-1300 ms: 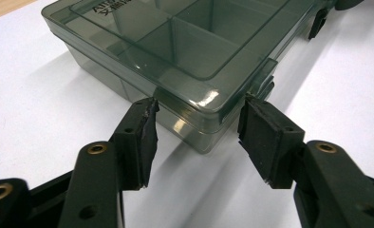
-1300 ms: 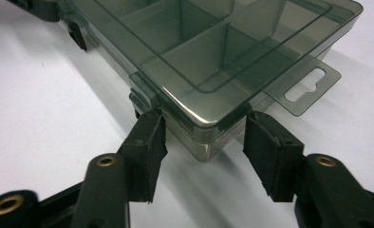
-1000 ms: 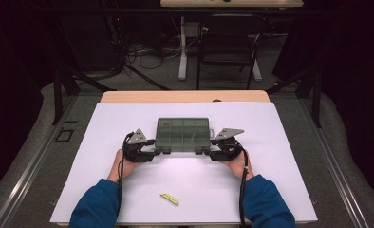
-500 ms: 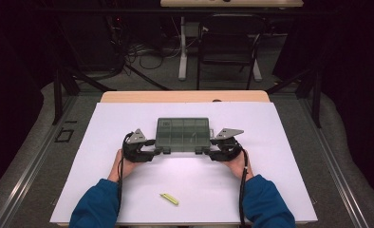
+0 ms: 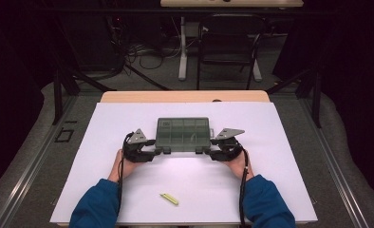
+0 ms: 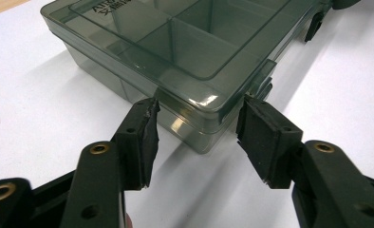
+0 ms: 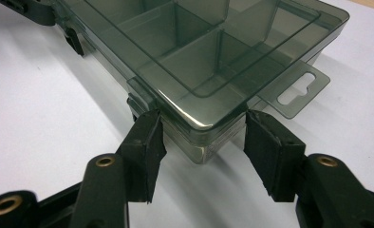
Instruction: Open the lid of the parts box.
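Observation:
A smoky translucent compartment box (image 5: 182,135) lies shut on the white table top (image 5: 280,142), its lid down over empty divided cells. My left gripper (image 5: 154,153) straddles the box's near left corner (image 6: 204,102). Its pad tips touch the two walls that meet there. My right gripper (image 5: 212,153) holds the near right corner (image 7: 201,126) the same way, one pad by a front latch (image 7: 140,95), the other on the side wall. A clear hang tab (image 7: 294,88) juts from that side. Both grippers rest low on the table, in the person's hands.
A small yellow stick (image 5: 169,199) lies on the table in front of the person, between the blue sleeves (image 5: 97,204). A wooden strip (image 5: 185,96) edges the far side. Beyond it stand a chair (image 5: 228,47) and cables on the floor.

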Tool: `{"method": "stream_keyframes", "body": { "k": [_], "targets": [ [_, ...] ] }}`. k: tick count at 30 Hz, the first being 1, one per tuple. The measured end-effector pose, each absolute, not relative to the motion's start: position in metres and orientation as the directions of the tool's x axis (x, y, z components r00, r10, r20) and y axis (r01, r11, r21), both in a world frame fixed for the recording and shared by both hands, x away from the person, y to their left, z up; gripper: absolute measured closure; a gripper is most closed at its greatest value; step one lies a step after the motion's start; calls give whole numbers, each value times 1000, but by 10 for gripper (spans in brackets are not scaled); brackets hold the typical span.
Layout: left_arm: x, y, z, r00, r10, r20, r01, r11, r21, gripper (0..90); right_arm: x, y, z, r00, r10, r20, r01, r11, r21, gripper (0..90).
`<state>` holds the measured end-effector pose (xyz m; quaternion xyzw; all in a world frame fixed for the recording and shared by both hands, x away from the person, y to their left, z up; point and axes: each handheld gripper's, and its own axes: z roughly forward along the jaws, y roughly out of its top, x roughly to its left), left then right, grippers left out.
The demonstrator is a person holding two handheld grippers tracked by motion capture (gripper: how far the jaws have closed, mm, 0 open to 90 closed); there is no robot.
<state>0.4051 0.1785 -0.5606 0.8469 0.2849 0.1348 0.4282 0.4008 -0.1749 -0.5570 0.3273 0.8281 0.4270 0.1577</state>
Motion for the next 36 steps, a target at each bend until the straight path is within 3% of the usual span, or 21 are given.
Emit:
{"method": "stream_keyframes", "body": {
  "k": [18, 22, 26, 30, 36],
  "targets": [
    [407, 181, -560, 799, 598, -71, 401, -440, 803, 492, 401, -175, -556, -728, 685, 18, 414, 419, 809, 471],
    [408, 185, -561, 799, 590, -118, 423, -411, 808, 498, 401, -175, -557, -725, 688, 23, 413, 408, 814, 477],
    [407, 184, -560, 802, 589, -98, 411, -426, 806, 504, 401, -177, -557, -729, 684, 30, 414, 406, 814, 486],
    [407, 179, -560, 804, 592, -58, 395, -458, 797, 446, 401, -177, -557, -731, 682, 31, 417, 411, 810, 471],
    [406, 178, -560, 803, 595, -29, 377, -470, 798, 464, 402, -177, -557, -731, 682, 30, 413, 408, 814, 463]
  ]
}}
